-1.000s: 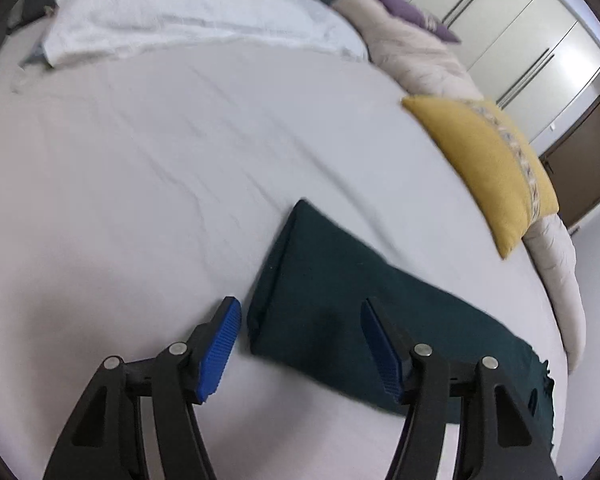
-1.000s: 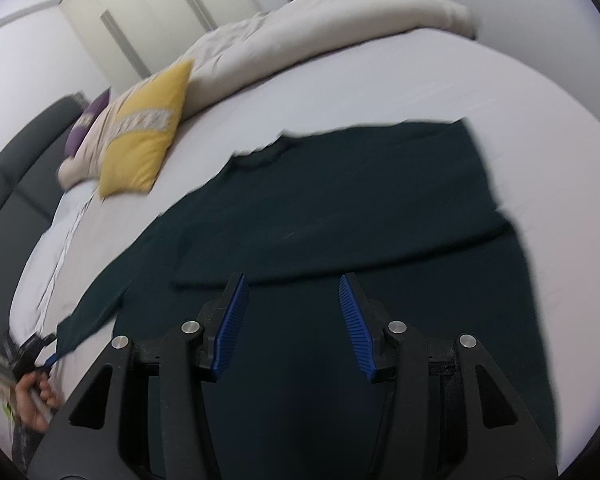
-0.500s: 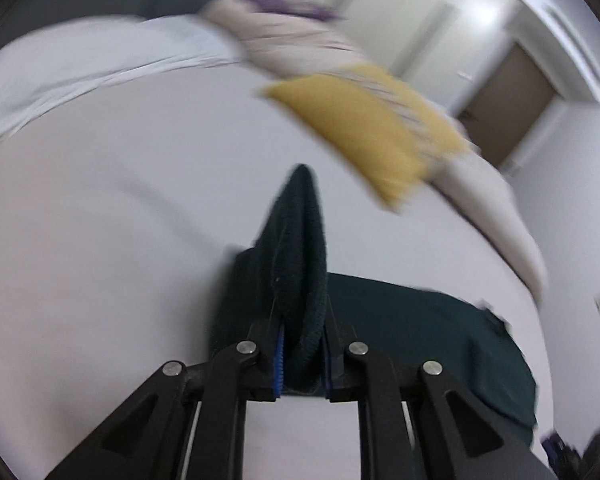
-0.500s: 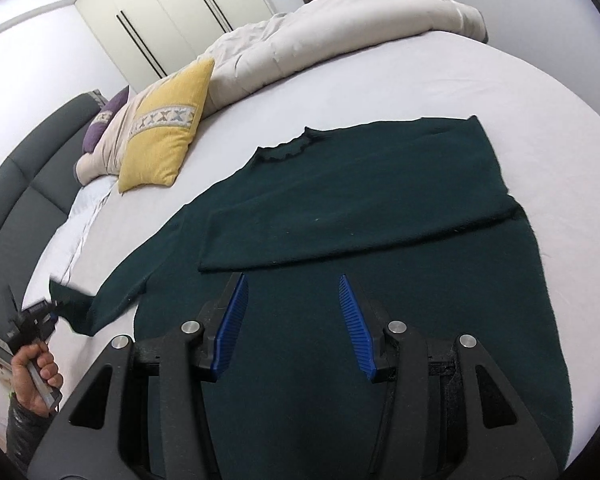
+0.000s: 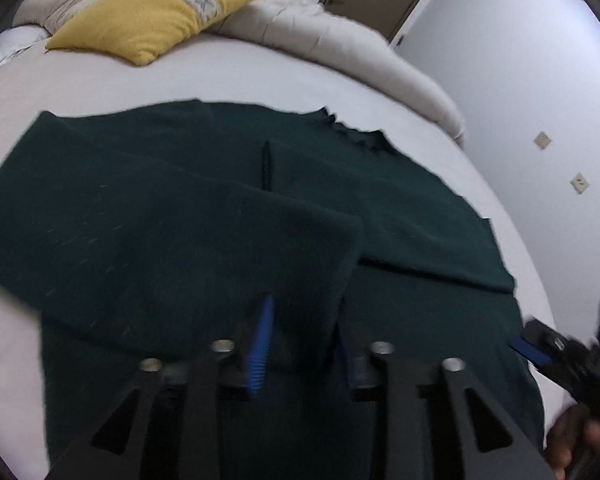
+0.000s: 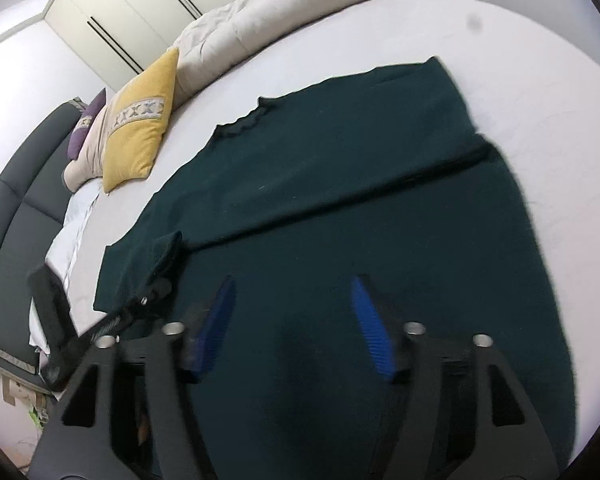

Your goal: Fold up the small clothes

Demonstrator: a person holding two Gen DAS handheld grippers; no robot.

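A dark green sweater [image 5: 160,208] lies flat on the white bed [image 5: 228,72], its right sleeve folded across the chest. The left sleeve [image 5: 292,248] is now folded over the body too, and its cuff lies between the fingers of my left gripper [image 5: 304,344]. Those jaws are opening, and the pads no longer pinch the cuff. In the right wrist view the left gripper [image 6: 162,276] sits at the sleeve [image 6: 140,248] end. My right gripper [image 6: 296,320] hovers over the sweater's [image 6: 380,208] lower body, its jaws opening with only flat cloth below. A blue pad [image 5: 530,351] of it shows at the right.
A yellow pillow [image 5: 148,20] and a beige duvet [image 5: 340,36] lie along the bed's far side. In the right wrist view, a dark headboard [image 6: 16,184] and a white pillow [image 6: 72,236] are at the left. A hand [image 5: 568,444] shows at the lower right.
My left gripper shut on the sleeve's cuff, swept it across onto the sweater's body, and its jaws have parted again. The right gripper's jaws have widened and it dipped slightly.
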